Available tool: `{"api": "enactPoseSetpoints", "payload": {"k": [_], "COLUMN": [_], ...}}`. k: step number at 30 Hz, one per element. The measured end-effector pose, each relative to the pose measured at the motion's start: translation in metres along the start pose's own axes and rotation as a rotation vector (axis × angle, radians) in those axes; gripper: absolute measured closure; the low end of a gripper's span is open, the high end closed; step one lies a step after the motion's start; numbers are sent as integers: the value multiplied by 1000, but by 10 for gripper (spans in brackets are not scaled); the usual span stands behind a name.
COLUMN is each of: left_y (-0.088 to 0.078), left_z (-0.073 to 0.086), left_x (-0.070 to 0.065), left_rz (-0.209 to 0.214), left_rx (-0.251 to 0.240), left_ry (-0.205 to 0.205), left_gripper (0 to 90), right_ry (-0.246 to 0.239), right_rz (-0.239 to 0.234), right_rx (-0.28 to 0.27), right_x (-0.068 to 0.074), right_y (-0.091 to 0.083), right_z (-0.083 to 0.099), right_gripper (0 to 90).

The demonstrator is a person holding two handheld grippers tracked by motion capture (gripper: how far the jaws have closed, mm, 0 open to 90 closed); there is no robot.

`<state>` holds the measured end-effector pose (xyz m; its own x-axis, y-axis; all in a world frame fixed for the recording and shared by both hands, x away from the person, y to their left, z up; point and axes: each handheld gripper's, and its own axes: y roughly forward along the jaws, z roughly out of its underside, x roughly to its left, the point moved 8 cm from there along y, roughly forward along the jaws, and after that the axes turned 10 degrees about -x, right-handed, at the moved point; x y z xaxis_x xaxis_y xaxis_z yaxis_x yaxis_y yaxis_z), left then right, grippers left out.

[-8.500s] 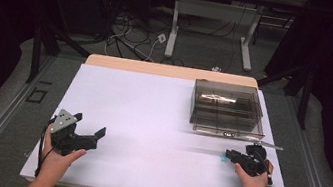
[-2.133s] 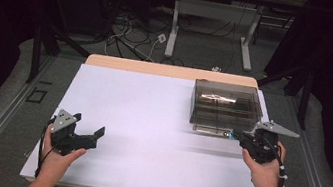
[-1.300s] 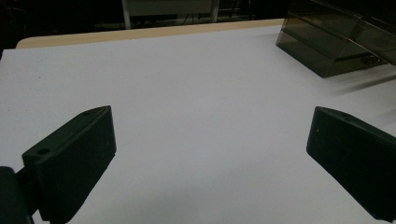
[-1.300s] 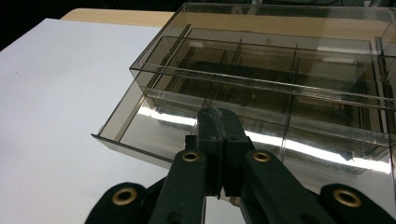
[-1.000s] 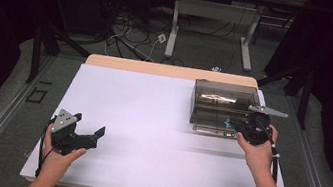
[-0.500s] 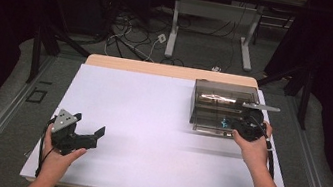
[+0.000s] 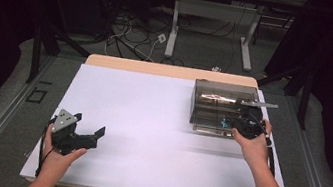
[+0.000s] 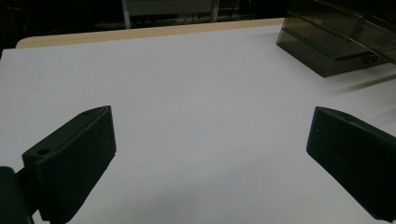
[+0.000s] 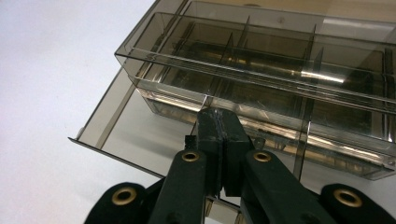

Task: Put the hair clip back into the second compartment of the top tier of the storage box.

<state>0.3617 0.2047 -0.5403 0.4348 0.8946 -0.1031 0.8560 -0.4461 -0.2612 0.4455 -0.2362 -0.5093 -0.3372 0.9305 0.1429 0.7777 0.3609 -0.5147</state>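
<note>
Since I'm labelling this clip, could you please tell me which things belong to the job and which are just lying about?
In the job:
right gripper, shut at the box's front
smoky plastic compartment box

Just about:
left gripper, open, idle
cables on the floor

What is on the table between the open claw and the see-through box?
Nothing. In the high view, only bare white table stretches between the left gripper and the smoky plastic box. The left gripper view shows the same.

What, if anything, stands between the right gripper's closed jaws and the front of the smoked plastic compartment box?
Nothing visible does. The right gripper, jaws shut, has its tips right at the front wall of the compartment box, above the box's lowered flap. Whether they touch the wall cannot be told.
</note>
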Motion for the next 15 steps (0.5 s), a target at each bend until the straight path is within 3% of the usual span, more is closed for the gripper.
{"api": "enactPoseSetpoints", "payload": {"k": [15], "left_y": [0], "left_z": [0], "left_x": [0], "left_rz": [-1], "left_rx": [1], "left_ry": [4], "left_gripper": [13], "right_ry": [8], "right_rz": [26], "right_rx": [42], "right_x": [-4], "right_y": [5], "right_z": [4], "right_gripper": [882]}}
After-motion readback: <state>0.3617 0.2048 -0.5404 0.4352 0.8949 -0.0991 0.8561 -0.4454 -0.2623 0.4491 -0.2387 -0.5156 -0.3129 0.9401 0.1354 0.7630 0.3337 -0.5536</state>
